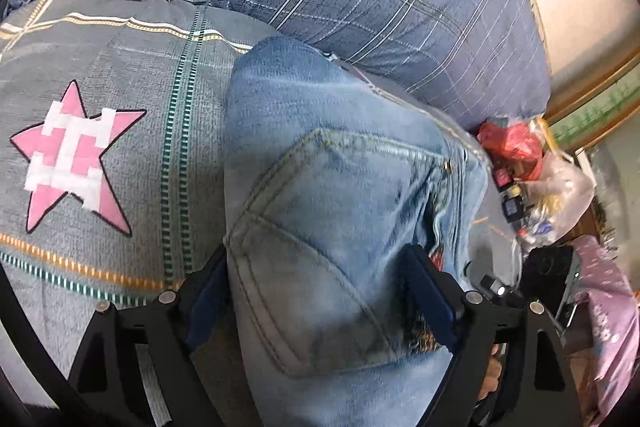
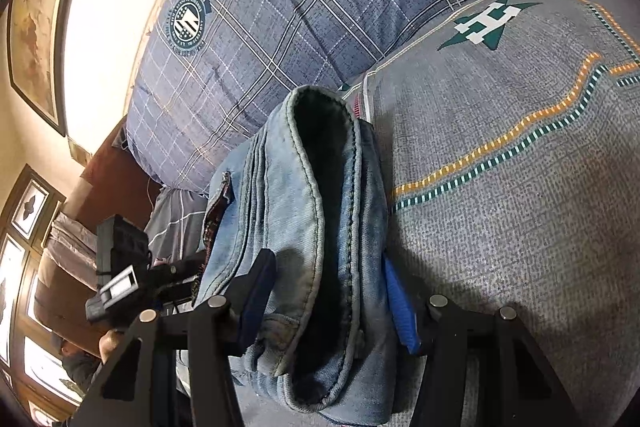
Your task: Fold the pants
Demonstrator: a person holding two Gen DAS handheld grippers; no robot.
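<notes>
Folded jeans (image 1: 340, 195) lie on the grey bedspread (image 1: 100, 67), long axis running toward 12 o'clock. My left gripper (image 1: 320, 311) straddles the pocket end, fingers spread. My right gripper (image 2: 328, 301) pinches the hem end; I judge both equally near.

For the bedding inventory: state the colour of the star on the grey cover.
Pink star with white blocks, dark-outlined; clearest in the left wrist view.

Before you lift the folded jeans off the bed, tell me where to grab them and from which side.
Grip the jeans at the two short ends of the bundle, one gripper per end, coming in level along the bed. The stack is thick and layered; the hem opening faces one end, so pinching through all layers should keep the fold from slipping.
</notes>
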